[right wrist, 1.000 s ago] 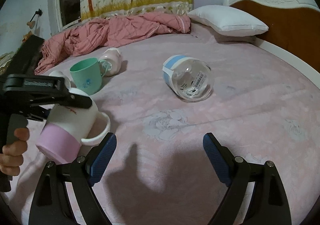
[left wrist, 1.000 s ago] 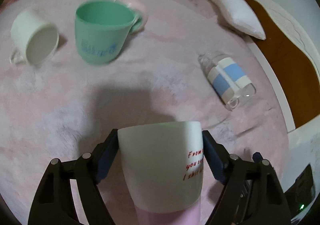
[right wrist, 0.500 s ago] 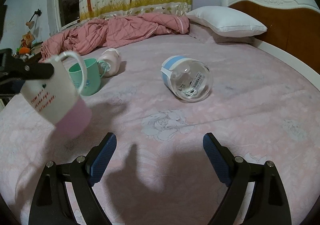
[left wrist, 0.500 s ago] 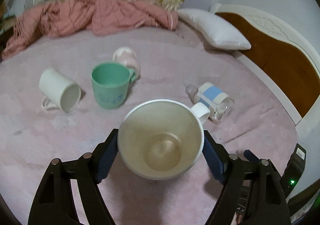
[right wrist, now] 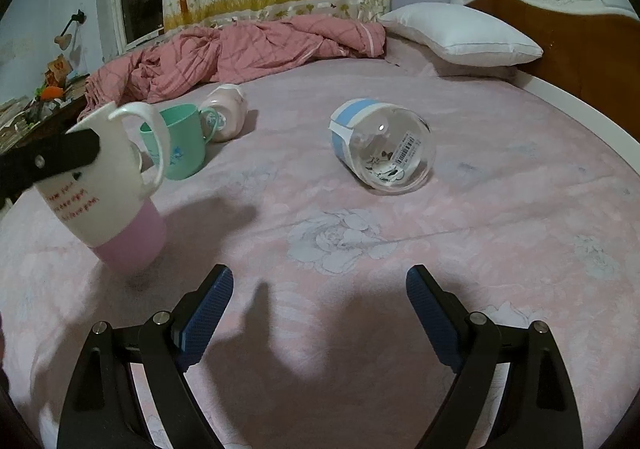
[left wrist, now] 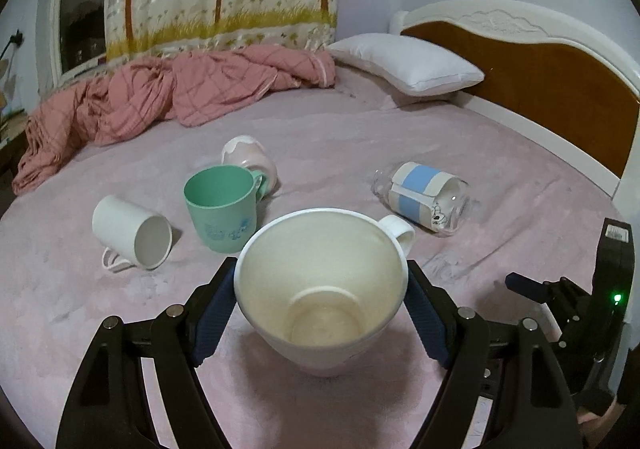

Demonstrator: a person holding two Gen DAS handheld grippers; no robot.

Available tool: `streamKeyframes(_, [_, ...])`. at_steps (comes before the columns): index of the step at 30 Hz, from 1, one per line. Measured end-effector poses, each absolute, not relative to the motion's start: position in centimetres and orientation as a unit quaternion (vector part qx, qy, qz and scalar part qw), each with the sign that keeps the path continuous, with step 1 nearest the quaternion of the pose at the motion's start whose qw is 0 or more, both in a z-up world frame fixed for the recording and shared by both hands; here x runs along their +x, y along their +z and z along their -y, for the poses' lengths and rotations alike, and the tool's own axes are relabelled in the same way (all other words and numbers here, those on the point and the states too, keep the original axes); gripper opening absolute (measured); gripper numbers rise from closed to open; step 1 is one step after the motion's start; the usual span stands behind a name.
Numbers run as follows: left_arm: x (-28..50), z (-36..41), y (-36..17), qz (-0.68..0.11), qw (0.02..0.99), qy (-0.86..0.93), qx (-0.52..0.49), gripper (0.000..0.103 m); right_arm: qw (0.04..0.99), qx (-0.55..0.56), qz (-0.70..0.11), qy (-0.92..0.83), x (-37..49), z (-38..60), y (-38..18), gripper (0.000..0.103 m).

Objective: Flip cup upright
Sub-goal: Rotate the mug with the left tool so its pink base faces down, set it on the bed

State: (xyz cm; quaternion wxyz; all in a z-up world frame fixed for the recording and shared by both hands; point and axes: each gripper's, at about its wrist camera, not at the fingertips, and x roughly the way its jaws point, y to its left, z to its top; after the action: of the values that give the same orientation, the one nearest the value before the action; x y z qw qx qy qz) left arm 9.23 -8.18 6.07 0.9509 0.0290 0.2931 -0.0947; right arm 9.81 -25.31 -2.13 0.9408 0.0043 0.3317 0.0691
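My left gripper [left wrist: 320, 309] is shut on a white mug with a pink base [left wrist: 320, 289], mouth up. In the right wrist view this mug [right wrist: 108, 189] stands nearly upright, slightly tilted, its pink base at the pink bedsheet [right wrist: 360, 229], red lettering on its side. My right gripper [right wrist: 318, 313] is open and empty above the sheet, to the right of the mug. A clear glass cup with a blue band [left wrist: 424, 197] lies on its side; it also shows in the right wrist view [right wrist: 384, 149].
A green cup [left wrist: 220, 205] stands upright. A white mug [left wrist: 132, 233] and a pale pink cup [left wrist: 250, 161] lie on their sides. A pink blanket [left wrist: 160, 97], a white pillow [left wrist: 404, 61] and the wooden headboard [left wrist: 540, 89] lie beyond.
The left gripper has turned the mug from mouth-down to mouth-up and lowered it to the sheet. The right gripper has stayed still.
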Motion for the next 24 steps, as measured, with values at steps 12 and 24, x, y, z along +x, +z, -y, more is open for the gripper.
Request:
streamKeyframes(12, [9.5, 7.8, 4.6, -0.318, 0.942, -0.106, 0.007, 0.079, 0.936, -0.033, -0.336, 0.102, 9.5, 23.4, -2.5, 0.091])
streamKeyframes(24, [7.7, 6.2, 6.3, -0.268, 0.955, -0.117, -0.041, 0.098, 0.934, -0.032, -0.340, 0.102, 9.4, 23.3, -2.6, 0.091])
